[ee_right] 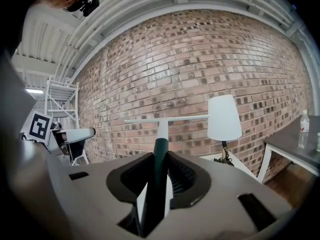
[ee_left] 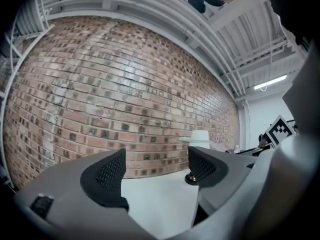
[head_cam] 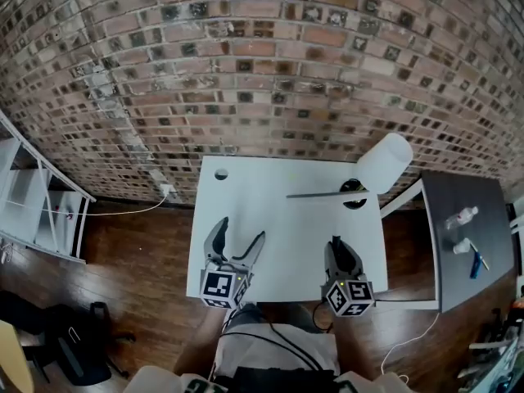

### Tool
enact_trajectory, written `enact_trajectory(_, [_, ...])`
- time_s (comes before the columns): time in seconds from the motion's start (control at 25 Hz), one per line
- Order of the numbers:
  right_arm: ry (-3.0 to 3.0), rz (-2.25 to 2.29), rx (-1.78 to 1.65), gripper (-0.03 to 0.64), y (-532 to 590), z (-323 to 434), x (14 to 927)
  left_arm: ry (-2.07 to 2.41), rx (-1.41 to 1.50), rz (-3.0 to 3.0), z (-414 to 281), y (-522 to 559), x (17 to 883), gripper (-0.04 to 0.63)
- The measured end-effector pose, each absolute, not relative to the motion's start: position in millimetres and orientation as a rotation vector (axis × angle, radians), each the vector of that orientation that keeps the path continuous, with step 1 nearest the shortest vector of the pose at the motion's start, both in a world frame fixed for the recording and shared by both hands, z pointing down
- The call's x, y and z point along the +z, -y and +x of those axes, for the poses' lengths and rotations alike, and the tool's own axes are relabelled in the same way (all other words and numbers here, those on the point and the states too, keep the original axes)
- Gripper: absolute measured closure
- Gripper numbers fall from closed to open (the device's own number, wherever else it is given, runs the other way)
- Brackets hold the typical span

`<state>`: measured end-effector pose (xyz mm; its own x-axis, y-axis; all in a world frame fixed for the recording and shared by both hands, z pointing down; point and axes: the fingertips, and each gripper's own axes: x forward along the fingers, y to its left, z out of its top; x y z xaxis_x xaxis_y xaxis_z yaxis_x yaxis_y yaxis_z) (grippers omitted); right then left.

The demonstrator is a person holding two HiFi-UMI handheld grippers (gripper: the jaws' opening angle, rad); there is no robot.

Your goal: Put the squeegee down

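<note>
No words, brands or numbers could be read; only coded square markers (head_cam: 218, 285) were seen on the cubes of the left claw (head_cam: 241, 230) and right claw (head_cam: 338, 246).

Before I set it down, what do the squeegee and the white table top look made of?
Squeegee: dark green matte grip, probably rubber or soft plastic; white smooth neck and crossbar, likely hard plastic; the blade edge is too thin to judge. Table: flat white top with an even, low sheen, probably laminate or painted board; which one is unclear.
</note>
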<state>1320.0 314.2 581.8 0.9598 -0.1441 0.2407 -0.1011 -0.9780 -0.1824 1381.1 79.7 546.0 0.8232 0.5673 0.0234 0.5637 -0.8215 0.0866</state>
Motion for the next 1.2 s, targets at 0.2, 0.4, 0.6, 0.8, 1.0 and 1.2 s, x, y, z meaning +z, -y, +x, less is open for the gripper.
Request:
enact_trajectory(0.2, [-0.275, -2.951, -0.652, 0.502, -309.4, 1370.1, 654.8, -0.823, 0.137, 2.945, 1409.5, -60.6, 562.9, 0.224])
enact_trajectory(0.4, [-0.315, -2.865, -0.837, 0.502, -323.5, 1429.0, 719.7, -0.722, 0.214, 2.980, 1424.4, -54.2, 569.8, 0.224])
enact_trajectory(0.6, [-0.349, -2.811, -0.968, 0.502, -333.1, 1492.5, 775.6, -0.652, 0.343, 2.935, 1410.9, -63.8, 569.9, 0.224])
enact_trajectory(0.8, [-0.178, -2.721, -1.041, 0.502, -348.7, 1548.6, 825.0, -0.579, 0.409, 2.944, 1407.2, -54.7, 577.7, 0.224])
enact_trajectory(1.0, [0.005, -2.672, -1.087, 0.502, -364.4, 1586.2, 856.8, -0.504, 0.457, 2.971, 1406.9, -46.9, 587.1, 0.224])
enact_trajectory(1.2, [0.090, -2.767, -1.139, 0.502, -372.2, 1609.5, 855.6, -0.496, 0.490, 2.981, 1407.9, -49.4, 593.5, 0.224])
